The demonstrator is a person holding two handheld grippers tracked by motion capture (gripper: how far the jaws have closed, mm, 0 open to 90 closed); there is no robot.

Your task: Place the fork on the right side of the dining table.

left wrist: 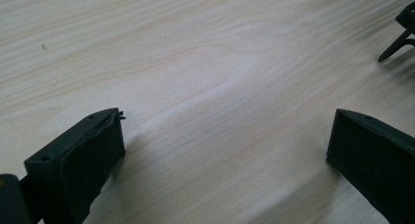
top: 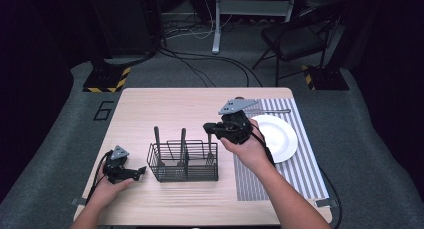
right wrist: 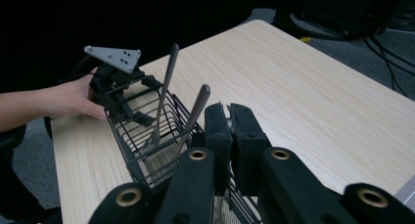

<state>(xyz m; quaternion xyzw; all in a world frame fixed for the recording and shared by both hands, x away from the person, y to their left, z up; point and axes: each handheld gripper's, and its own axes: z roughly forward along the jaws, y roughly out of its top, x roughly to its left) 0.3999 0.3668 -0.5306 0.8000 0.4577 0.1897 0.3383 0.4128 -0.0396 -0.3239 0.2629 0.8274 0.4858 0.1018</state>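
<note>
Right gripper (right wrist: 230,117) was pinching a utensil handle (top: 210,139) above the wire caddy (top: 183,164), likely extracting it; left gripper (left wrist: 225,150) sat spread beside the caddy, idle.

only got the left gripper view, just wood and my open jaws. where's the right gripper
Observer: The right gripper is over the right end of a wire caddy, shut on a utensil handle standing in it.
Operator: anything else in the caddy
Observer: Two more utensils stand in it, one at the left end and one in the middle.
Operator: where am i relative to it
Observer: The left gripper sits low by the table, just left of the caddy and pointing toward it.
</note>
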